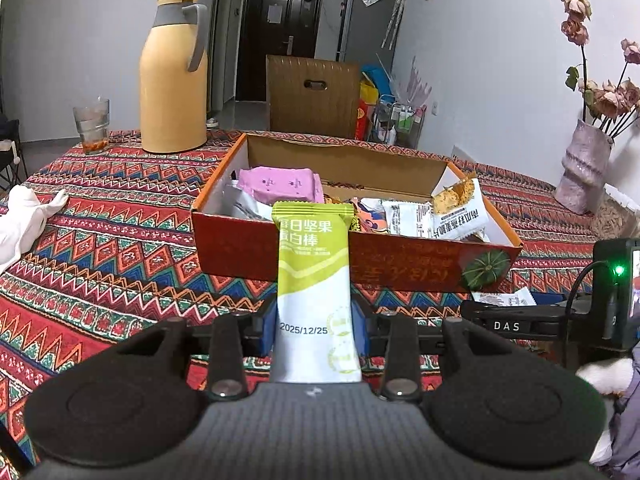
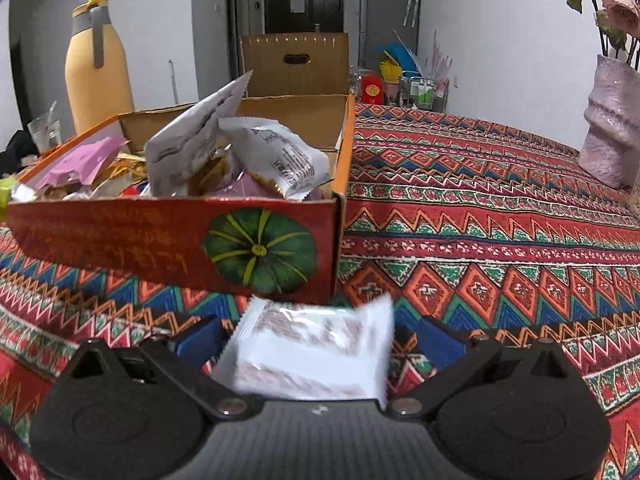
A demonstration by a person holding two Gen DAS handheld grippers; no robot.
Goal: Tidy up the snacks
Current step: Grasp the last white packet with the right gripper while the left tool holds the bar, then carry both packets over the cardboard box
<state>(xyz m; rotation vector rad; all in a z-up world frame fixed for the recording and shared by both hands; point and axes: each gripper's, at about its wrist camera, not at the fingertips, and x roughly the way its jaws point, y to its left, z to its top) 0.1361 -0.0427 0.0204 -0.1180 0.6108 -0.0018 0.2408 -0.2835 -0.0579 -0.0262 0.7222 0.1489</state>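
Left gripper jaws clamp an upright green protein bar before the red snack box; right gripper jaws stand wide around a white packet on the tabletop, probably needing closure next.

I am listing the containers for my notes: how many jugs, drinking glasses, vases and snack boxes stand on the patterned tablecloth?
Jug: 1
Glass: 1
Vase: 1
Snack box: 1
Total: 4
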